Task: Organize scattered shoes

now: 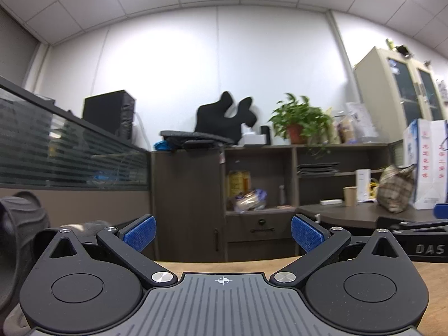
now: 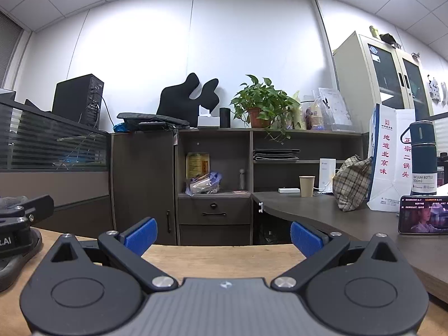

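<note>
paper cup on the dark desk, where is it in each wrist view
Left wrist: the paper cup stands right of centre on the dark desk, left of the plaid bag.
Right wrist: the paper cup sits right of centre, closer to the middle, again left of the plaid bag.
Shared landmark: the potted plant on the shelf unit, up and left of the cup in both.

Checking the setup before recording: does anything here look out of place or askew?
Only one thing: a dark ridged-sole shoe sits up on the wooden table at the far left, tipped so its tread shows. Both claws, left and right, are open and empty.
</note>
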`<state>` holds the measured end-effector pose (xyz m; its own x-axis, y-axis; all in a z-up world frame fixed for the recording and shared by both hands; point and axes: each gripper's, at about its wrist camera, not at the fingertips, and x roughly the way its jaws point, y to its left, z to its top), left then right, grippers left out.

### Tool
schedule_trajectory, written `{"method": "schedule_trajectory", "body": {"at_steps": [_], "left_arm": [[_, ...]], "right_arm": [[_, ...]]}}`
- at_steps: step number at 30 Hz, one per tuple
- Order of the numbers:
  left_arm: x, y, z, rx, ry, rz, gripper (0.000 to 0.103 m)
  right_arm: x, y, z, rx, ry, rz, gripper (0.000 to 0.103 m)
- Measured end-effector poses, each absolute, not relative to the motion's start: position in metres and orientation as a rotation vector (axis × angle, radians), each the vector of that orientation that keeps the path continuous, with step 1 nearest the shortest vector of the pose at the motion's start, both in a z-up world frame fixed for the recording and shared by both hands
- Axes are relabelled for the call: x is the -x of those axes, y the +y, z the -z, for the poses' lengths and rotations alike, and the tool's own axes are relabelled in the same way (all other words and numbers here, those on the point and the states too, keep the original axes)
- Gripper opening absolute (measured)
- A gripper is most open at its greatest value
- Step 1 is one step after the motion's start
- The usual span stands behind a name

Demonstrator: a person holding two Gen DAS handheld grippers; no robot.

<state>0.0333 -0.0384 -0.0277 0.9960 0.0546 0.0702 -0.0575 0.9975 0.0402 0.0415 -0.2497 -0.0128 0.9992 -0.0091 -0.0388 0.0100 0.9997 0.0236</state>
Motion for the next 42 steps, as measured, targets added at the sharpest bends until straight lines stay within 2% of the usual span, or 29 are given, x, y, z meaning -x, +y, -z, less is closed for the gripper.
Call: {"method": "schedule_trajectory", "body": {"at_steps": [6,16,19,42], "left_arm": [[-0.041,-0.036,0.029,-0.029,-0.018,-0.067,0.103],[-0.044,-0.034,0.028,-0.027,-0.004,-0.075,0.103],[-0.045,-0.034,0.027,-0.028,-0.001,-0.076,0.103],[-0.047,-0.035,0.03,-0.031,0.03,-0.134,0.103]], "right_arm": [[-0.043,-0.251,0.016,-0.026,0.037,0.007,0.103],[-0.046,-0.254,0.019,-0.029,0.037,0.006,0.103],[-0.042,-0.257,0.034,-0.042,0.024,0.004,0.103],[-0.041,-0.26,0.036,-0.04,0.023,0.005,0.103]]}}
